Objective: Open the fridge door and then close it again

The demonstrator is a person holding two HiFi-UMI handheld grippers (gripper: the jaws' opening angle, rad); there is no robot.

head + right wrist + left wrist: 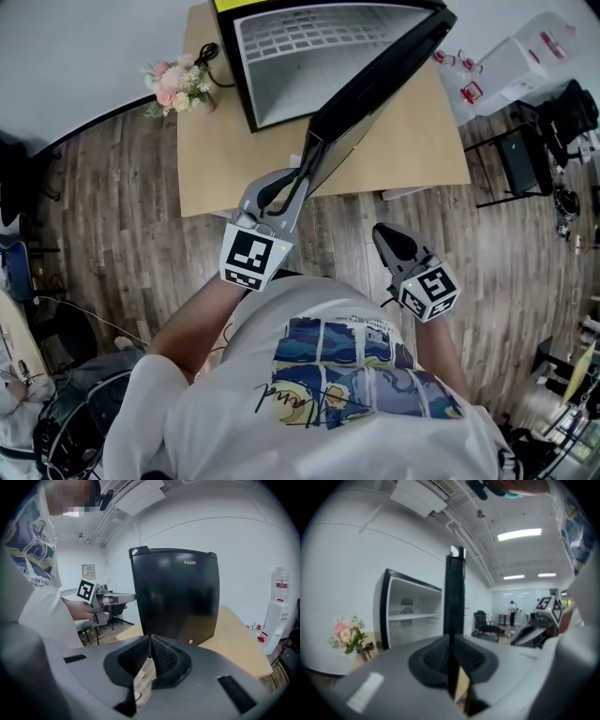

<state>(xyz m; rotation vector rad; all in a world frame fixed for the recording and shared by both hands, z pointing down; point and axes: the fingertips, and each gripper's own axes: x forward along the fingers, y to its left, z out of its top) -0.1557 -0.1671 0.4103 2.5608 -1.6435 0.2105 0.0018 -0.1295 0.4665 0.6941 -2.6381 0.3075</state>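
The fridge sits at the back of the desk. Its fridge door is swung well out, so you can see straight into the white shelves. The left gripper is reached forward with its fingers clamped on the door's free edge. In the left gripper view that edge runs up as a black bar right out of the pinch. Makes sense to me: grabbing the far edge gives the most leverage, so the door goes wherever that hand goes.

The right gripper hangs back by the person's body, well off the fridge. Its fingers are pressed together on nothing, so I'd guess it's just kept out of the door's path.

The flowers sit at the desk's left corner, on the side the door doesn't sweep.

I'd say the opening part is basically done and closing comes next.
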